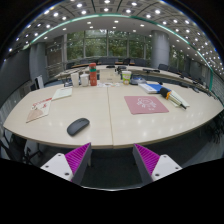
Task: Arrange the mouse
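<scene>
Hovering my gripper [111, 161] with its pink-padded fingers spread apart and holding nothing, I see the dark oval computer mouse [78, 126] lower left of centre on the pale wooden table [105, 125], a flat pink mat [146, 104] lying further right.

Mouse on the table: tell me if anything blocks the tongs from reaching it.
Nothing visible does. The mouse lies alone on bare table just beyond the open tongs, nearer their left finger. The pink mat sits farther back.
</scene>
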`<move>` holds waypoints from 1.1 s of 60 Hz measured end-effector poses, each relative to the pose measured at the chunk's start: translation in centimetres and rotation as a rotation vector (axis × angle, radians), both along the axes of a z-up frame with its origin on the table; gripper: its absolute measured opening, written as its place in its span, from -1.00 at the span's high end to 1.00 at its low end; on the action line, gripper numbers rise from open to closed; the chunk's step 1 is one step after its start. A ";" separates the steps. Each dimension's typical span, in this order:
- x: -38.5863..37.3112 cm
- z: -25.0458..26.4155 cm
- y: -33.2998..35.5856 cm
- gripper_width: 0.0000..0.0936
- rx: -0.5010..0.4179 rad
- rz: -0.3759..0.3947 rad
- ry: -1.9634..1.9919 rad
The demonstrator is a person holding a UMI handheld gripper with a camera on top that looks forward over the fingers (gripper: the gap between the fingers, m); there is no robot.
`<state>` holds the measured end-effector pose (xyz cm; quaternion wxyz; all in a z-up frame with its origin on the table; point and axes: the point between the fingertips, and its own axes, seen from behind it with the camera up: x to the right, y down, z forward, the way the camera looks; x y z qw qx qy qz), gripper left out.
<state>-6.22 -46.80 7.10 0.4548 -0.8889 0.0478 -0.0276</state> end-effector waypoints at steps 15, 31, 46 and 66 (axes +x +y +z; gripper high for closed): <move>-11.3 -5.1 8.4 -0.82 -0.004 0.049 0.056; -14.5 -7.2 16.0 -0.78 -0.017 0.042 0.060; -15.3 -7.6 19.2 -0.60 -0.029 0.032 0.030; -16.0 -8.3 20.6 0.13 -0.050 0.082 -0.013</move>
